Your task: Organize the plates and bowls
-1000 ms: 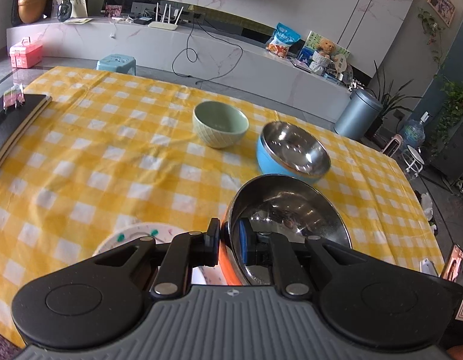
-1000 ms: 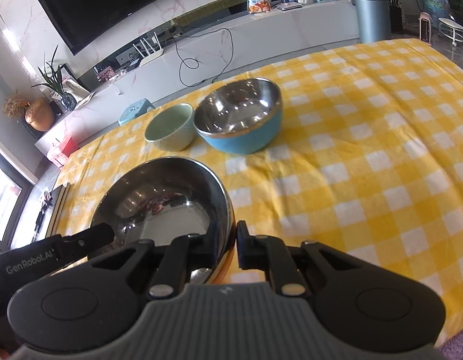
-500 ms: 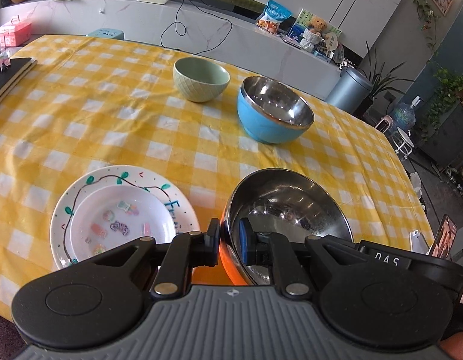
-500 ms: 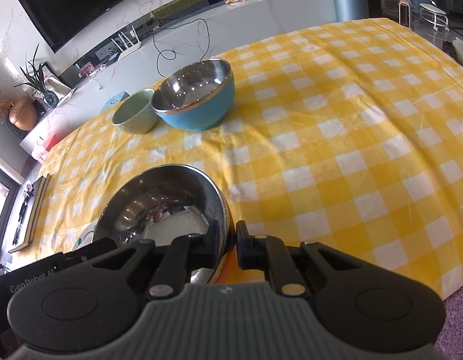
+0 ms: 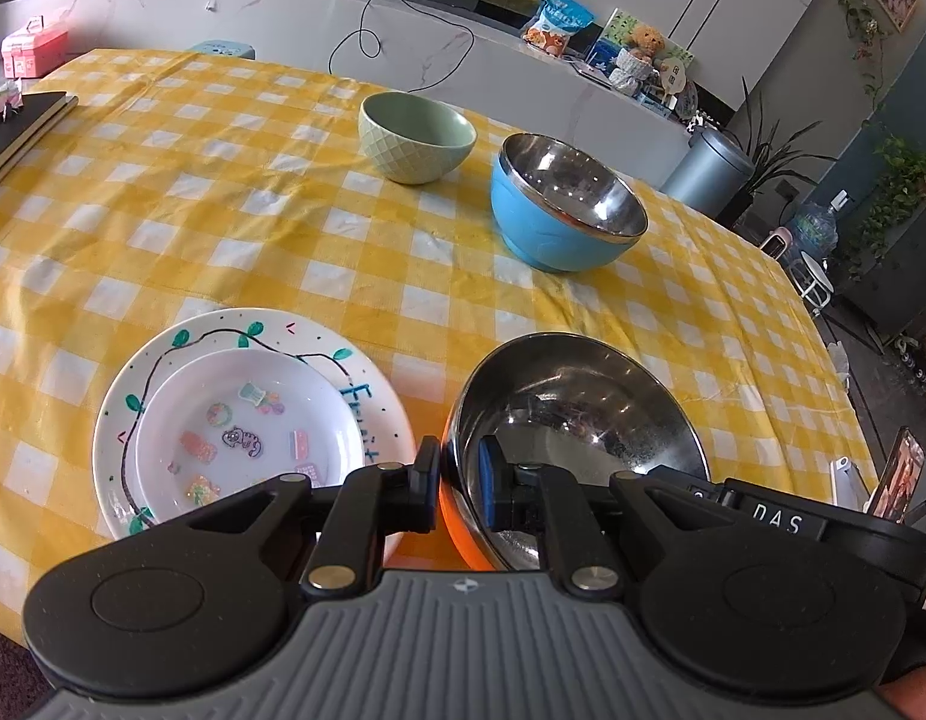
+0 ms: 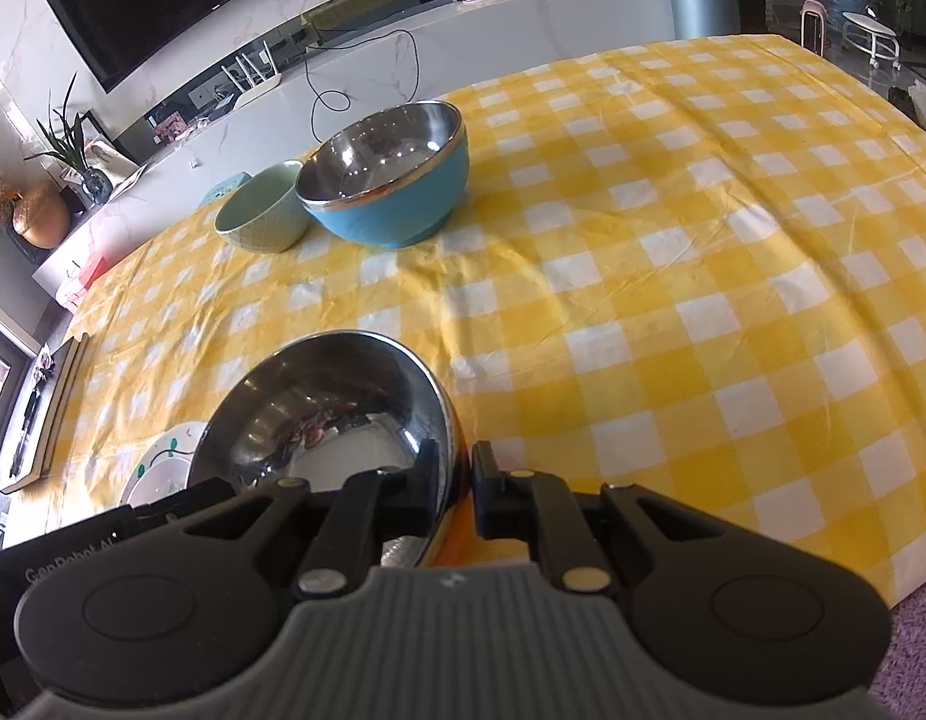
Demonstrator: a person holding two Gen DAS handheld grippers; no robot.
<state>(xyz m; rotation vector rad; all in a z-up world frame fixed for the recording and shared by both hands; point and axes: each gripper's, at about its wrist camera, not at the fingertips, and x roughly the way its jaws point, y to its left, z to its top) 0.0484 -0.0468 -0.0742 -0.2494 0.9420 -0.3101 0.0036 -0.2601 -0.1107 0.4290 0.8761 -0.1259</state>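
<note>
An orange bowl with a steel inside [image 5: 574, 402] [image 6: 330, 396] sits low over the near edge of the yellow checked table. My left gripper [image 5: 459, 480] is shut on its left rim and my right gripper [image 6: 459, 483] is shut on its right rim. Just left of the bowl, two white plates [image 5: 246, 420] lie stacked, the smaller one inside the larger painted one; their edge [image 6: 162, 468] shows in the right wrist view. Farther back stand a blue steel-lined bowl [image 5: 568, 210] [image 6: 390, 180] and a pale green bowl [image 5: 416, 135] [image 6: 261, 213].
Dark books [image 5: 18, 126] lie at the table's far left edge. Beyond the table run a white marble counter [image 5: 402, 42], a grey bin [image 5: 709, 171] and potted plants. The tablecloth [image 6: 703, 276] stretches wide to the right of the bowl.
Both grippers sank with the orange bowl toward the table's near edge. The stacked plates came fully into the left wrist view.
</note>
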